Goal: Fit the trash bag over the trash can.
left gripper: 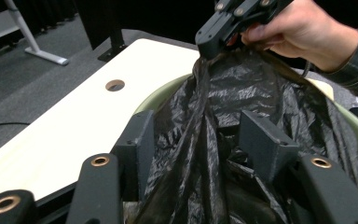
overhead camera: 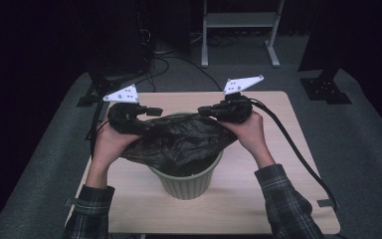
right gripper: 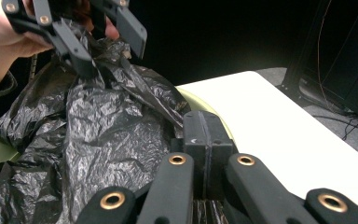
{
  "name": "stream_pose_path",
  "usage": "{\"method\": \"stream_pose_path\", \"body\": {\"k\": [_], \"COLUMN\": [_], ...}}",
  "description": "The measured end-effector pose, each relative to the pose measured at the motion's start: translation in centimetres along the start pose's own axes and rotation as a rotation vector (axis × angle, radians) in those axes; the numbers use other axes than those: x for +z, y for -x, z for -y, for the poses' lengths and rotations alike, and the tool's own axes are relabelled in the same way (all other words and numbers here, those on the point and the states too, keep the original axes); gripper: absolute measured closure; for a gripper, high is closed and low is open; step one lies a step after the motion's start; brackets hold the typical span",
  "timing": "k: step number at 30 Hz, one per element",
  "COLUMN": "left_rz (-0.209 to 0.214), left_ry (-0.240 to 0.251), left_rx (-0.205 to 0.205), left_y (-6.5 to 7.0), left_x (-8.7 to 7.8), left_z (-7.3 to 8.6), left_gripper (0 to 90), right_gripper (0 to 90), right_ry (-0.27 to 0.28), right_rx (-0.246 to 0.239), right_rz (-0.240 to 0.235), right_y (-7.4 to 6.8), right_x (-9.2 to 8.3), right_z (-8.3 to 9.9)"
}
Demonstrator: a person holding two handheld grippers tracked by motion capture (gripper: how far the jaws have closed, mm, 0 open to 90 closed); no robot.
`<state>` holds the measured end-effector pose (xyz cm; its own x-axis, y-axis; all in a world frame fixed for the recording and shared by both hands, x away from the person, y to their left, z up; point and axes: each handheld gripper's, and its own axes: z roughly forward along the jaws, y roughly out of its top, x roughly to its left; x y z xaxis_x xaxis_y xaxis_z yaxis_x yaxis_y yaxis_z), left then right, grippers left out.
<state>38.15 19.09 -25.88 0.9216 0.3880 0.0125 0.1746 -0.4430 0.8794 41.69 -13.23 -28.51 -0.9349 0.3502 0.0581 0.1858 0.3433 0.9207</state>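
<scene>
Stretching across the mouth of a pale green bin [overhead camera: 186, 181], the black bag [overhead camera: 179, 142] hangs between the two hand-held grippers, which sit at opposite sides of the bin's rim above the light wooden surface [overhead camera: 258, 199]. The right hand-held gripper [overhead camera: 205, 111] has its jaws pressed together, clamped on a pinch of the bag's edge; in the right gripper view the two pads [right gripper: 207, 140] meet with the film caught at their base. The left hand-held gripper [overhead camera: 155, 111] stands with its jaws apart. In the left gripper view a gathered rope of the bag [left gripper: 205, 154] runs up between the two pads [left gripper: 261, 140] (neither pad presses on it there), towards the right hand-held gripper [left gripper: 209, 44] farther off, which bites the bunched plastic at its top. The rest of the bag sags crumpled into and over the bin, its near folds spilling past the rim towards the person's left hand [overhead camera: 110, 142].
</scene>
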Motion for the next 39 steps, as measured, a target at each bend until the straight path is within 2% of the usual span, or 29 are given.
{"method": "stream_pose_path", "body": {"k": [8,12,16,21,24,25,29,35,38,39], "left_rz": [0.003,0.005,-0.006,0.004,-0.012,-0.017,-0.012,-0.008,-0.004,0.000], "left_ry": [0.041,0.089,0.058,0.007,-0.006,-0.003,0.003,0.002,0.010,0.010], "left_rx": [-0.009,-0.019,-0.020,-0.032,-0.039,-0.040,-0.041,-0.034,-0.025,-0.022], "left_y": [-1.0,-1.2,-1.6,-2.0,-2.3,-2.3,-2.1,-1.7,-1.2,-1.0], "left_x": [-0.3,-0.6,-0.2,0.5,0.8,0.9,0.8,-0.1,-0.8,-1.0], "left_z": [-0.8,-1.1,-1.2,-0.5,0.2,0.5,1.5,2.5,2.9,3.0], "left_gripper": [47.5,47.4,50.1,61.4,61.9,59.2,56.3,60.8,61.5,62.6], "right_gripper": [90.0,89.9,89.9,89.9,89.9,90.0,89.9,90.0,90.0,90.0], "right_ry": [0.006,0.005,0.008,0.001,-0.011,-0.017,-0.048,-0.071,-0.103,-0.097], "right_rx": [-0.007,-0.014,-0.015,-0.020,-0.019,-0.021,-0.010,0.037,0.050,0.062], "right_rz": [-0.005,-0.010,-0.012,-0.007,0.011,0.024,0.068,0.126,0.176,0.181], "right_y": [0.0,0.0,-0.1,-0.1,0.1,0.2,1.1,2.8,3.5,3.7], "right_x": [0.0,0.1,0.1,0.0,0.1,0.1,0.7,1.2,1.4,1.4], "right_z": [0.0,0.0,0.0,0.0,0.1,0.1,0.5,1.7,2.4,2.7]}}
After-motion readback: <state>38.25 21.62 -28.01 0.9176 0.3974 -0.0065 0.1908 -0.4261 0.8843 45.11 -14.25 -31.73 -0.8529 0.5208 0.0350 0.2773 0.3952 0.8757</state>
